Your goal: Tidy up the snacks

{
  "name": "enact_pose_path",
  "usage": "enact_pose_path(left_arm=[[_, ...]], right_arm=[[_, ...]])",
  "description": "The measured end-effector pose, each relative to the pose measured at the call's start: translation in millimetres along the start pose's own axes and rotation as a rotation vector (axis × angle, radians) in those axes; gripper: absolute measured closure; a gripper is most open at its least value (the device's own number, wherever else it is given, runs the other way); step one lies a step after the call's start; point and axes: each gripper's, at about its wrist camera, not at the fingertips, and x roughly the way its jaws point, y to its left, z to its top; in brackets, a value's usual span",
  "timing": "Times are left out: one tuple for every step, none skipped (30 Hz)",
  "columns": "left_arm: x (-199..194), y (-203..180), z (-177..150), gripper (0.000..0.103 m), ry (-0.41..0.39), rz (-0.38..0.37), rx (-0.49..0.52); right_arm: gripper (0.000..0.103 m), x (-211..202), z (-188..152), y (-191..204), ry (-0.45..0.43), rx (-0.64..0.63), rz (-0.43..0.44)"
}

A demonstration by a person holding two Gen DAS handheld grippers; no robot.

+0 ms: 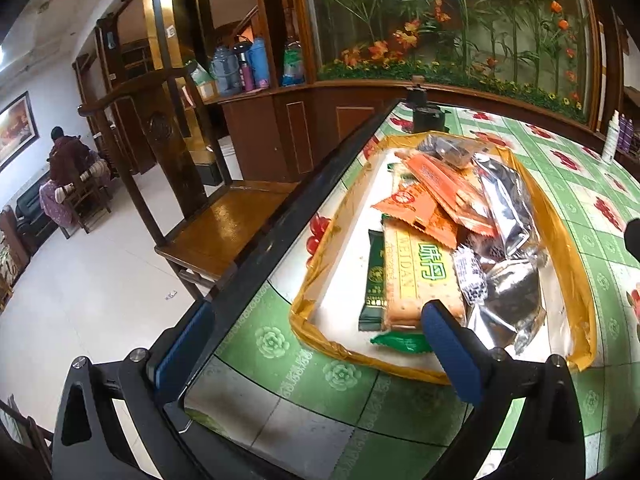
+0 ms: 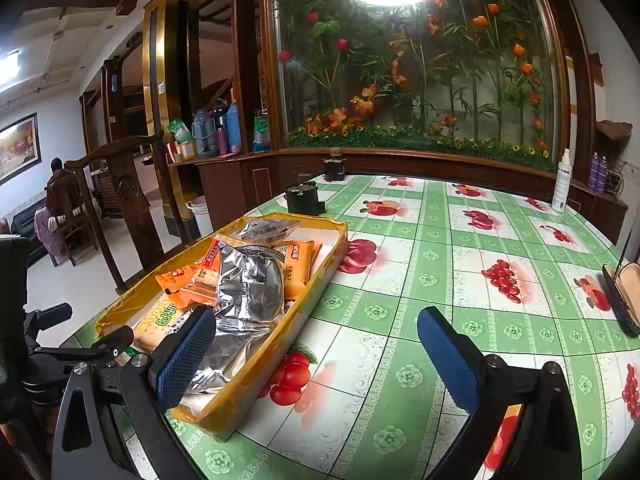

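Hovering over the near end of the yellow tray (image 1: 560,216), I hold both grippers empty, so the sorting step looks about to start or between picks. My left gripper (image 1: 316,356) has its fingers spread wide: one blue pad (image 1: 452,352) sits just above the near rim, close to the green-lettered cracker packet (image 1: 416,276), while the other hangs out past the desk (image 2: 440,280) edge. My right gripper (image 2: 320,360) is also spread, one pad (image 2: 184,356) over the tray's near corner beside the big silver bag (image 2: 248,280), the other over bare tablecloth.

All the snacks lie heaped together in the tray: orange packets (image 1: 416,208), silver bags, a dark green bar (image 1: 374,280) and a clear-wrapped one at the far end. Nothing is laid out on the cloth yet, so I judge the task barely begun.

Next I would need to pick one loose packet on top, probably the cracker packet nearest my left fingers, lower around its edge, and close without snagging the tray wall or dragging its neighbours.
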Motion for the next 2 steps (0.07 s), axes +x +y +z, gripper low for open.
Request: enact_pose_path(left_arm=[[0.0, -0.4, -0.5, 0.0, -0.003, 0.0, 0.002], [-1.1, -1.2, -1.0, 0.0, -0.006, 0.003, 0.002]], right_arm=[[0.001, 0.0, 0.0, 0.1, 0.0, 0.0, 0.0], [0.001, 0.4, 0.3, 0.6, 0.001, 0.0, 0.0]])
